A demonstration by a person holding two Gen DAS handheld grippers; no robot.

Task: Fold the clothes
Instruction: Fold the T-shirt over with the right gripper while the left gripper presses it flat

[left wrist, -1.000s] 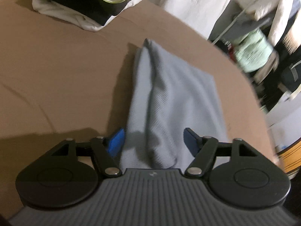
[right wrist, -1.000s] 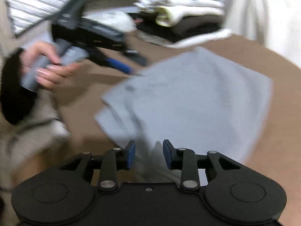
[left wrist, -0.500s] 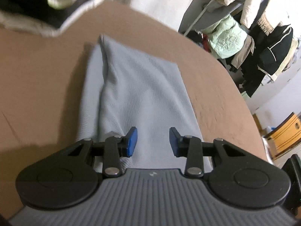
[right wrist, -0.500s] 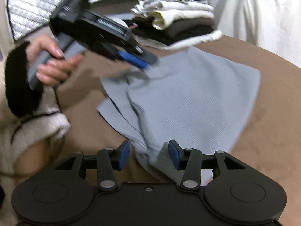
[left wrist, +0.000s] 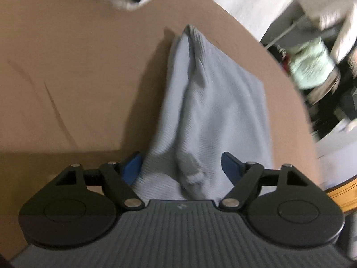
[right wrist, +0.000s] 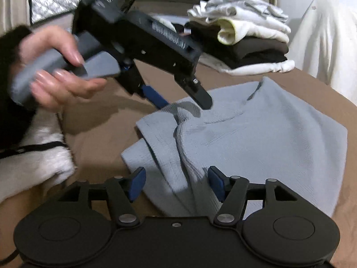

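Note:
A light blue knit garment (left wrist: 214, 111) lies partly folded on the brown table (left wrist: 73, 71), with a raised ridge running down its middle. My left gripper (left wrist: 181, 167) hovers over its near edge, jaws opening, cloth between the blue pads but not pinched. In the right wrist view the same garment (right wrist: 267, 138) spreads to the right, and my right gripper (right wrist: 176, 184) stands over its bunched near edge, jaws opening, pads clear of the fabric. The left gripper (right wrist: 185, 100) is seen there in a person's hand (right wrist: 55, 71), tips above the garment's left corner.
A stack of folded white and black clothes (right wrist: 243, 35) sits at the table's far side. White fabric (right wrist: 323, 40) hangs behind it. Clothes on a rack (left wrist: 312, 67) stand beyond the table's right edge. A fuzzy white sleeve (right wrist: 33, 160) is at the left.
Both grippers' jaws stand wider than half a second ago. The left view has swung back so the garment's ridge points up the middle again. The right gripper has moved closer to the bunched edge.

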